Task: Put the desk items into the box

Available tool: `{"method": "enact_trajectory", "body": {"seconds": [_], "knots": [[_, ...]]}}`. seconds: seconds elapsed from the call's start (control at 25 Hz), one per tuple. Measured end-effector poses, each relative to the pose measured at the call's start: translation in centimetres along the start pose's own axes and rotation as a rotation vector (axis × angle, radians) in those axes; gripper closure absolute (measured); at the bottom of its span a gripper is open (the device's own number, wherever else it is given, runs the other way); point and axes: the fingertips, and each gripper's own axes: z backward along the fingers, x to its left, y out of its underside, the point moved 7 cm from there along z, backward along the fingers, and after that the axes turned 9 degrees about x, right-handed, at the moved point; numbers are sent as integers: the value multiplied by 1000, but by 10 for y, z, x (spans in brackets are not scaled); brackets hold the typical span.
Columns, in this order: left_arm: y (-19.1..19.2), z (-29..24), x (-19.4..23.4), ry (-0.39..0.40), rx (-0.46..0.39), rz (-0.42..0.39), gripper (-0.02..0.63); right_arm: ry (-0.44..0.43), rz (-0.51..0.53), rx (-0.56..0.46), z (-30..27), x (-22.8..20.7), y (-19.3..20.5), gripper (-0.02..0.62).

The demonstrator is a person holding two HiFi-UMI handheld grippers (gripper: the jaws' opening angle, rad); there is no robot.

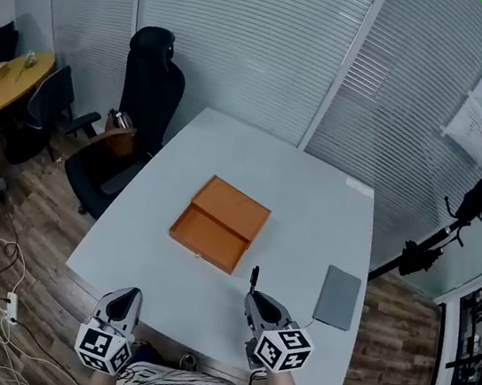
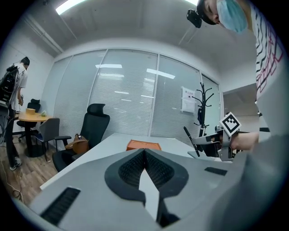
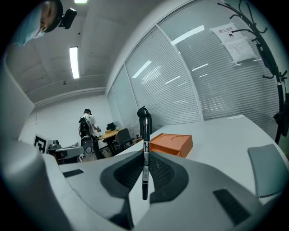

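My left gripper [image 1: 123, 302] sits low at my left, jaws pressed together and empty. My right gripper [image 1: 256, 302] points forward beside it, jaws clamped on an upright pen [image 3: 145, 135].

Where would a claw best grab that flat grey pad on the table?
Probably its right long edge, coming in low from off the table: the grey pad lies flat and thin, and that edge sits close to the table's rim, where a jaw could slip under. The right claw holds a pen.

Office: glass partition walls with blinds [image 1: 245, 44], swivel chair [image 1: 140, 118], coat stand [image 1: 476, 209].
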Motion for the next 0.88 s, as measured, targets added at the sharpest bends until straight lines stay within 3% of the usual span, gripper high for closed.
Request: {"method": "enact_trajectory", "body": {"seconds": [0.24, 0.72, 0.88], "knots": [[-9, -34, 17, 71, 22, -20, 584, 42, -5, 13, -25, -5, -5, 538], [-51, -98, 64, 289, 58, -111, 584, 208, -28, 12, -81, 3, -25, 538], [-58, -114, 78, 335, 58, -124, 584, 260, 12, 31, -103, 1, -34, 538]]}}
